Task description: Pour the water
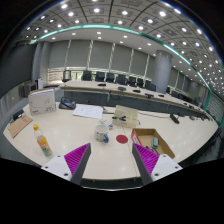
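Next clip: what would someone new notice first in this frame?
The open gripper, its two pink pads apart with nothing between them, points across a large pale conference table. A red disc lies just ahead of the fingers, beside an open cardboard box. A yellow-capped bottle stands further left.

Bright, even light falls from rows of ceiling spotlights (100, 12); the pale table (100, 135) shows mild glare, soft shadows, and edges curve strongly.

gripper (111, 157) open (pink pads (76, 156)) — empty
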The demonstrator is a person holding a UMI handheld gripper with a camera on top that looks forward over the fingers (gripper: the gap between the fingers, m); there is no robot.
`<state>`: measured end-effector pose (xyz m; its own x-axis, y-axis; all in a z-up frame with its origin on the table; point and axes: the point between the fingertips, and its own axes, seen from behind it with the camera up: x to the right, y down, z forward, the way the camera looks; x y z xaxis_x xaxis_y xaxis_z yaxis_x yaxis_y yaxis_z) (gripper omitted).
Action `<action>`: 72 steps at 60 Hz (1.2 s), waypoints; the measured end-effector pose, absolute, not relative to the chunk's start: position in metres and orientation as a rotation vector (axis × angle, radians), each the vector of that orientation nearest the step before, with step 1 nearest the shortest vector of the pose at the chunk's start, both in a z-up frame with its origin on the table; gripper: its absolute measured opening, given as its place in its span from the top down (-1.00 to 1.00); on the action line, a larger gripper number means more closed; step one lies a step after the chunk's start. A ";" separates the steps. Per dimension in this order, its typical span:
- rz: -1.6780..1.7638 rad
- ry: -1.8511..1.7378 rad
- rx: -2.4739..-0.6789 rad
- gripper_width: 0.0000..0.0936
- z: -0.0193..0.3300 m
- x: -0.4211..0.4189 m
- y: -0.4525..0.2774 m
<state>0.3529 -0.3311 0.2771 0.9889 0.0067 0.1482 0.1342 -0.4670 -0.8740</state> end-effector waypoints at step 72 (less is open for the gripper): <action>0.101 -0.117 -1.927 -0.12 0.056 -0.010 -0.202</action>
<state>-0.0102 -0.2024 0.0560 0.9914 0.1301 -0.0138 0.0328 -0.3495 -0.9364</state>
